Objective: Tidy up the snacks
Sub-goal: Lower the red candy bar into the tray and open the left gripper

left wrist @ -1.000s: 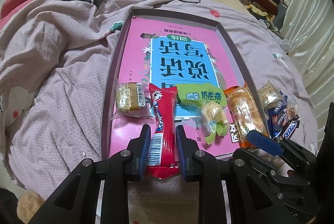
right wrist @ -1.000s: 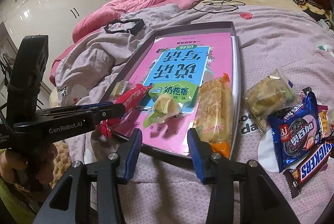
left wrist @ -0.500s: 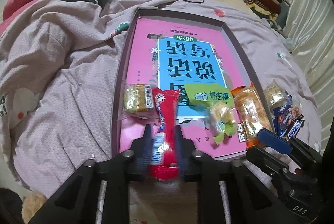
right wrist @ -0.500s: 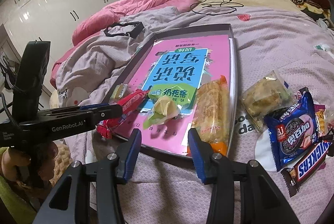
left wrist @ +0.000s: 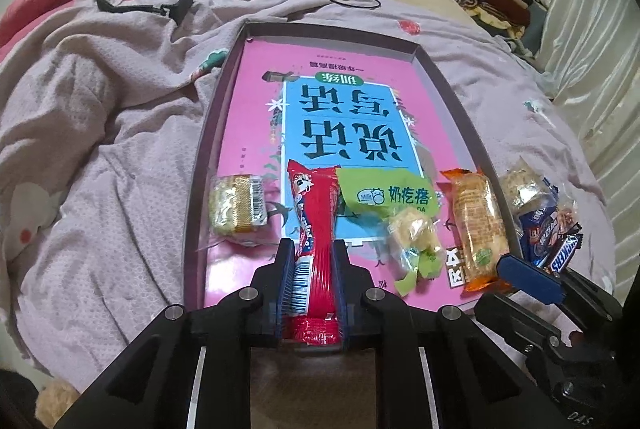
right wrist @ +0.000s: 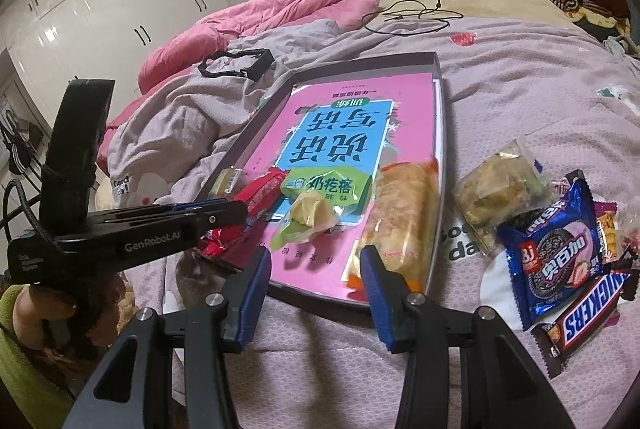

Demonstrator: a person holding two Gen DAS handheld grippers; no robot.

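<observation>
We find our left gripper (left wrist: 311,283) clamped on the near end of the red snack packet (left wrist: 314,225), which lies at 6 o'clock in the tray (left wrist: 198,165) between the gold-wrapped cake (left wrist: 236,205) and green pouch (left wrist: 390,195). Our right gripper (right wrist: 316,293) hovers apart, empty, near the tray's near rim. We judge placement under way (release pending); farther off at 3 o'clock the loose snacks (right wrist: 560,257) await collection.

My left gripper (left wrist: 313,271): black frame, blue ribbed pads, silver screws, "GenRobot.AI" lettering. My right gripper (right wrist: 316,269): black arms, blue pads, silver screws. Green sleeve (right wrist: 24,361), bare hand (right wrist: 44,303).
</observation>
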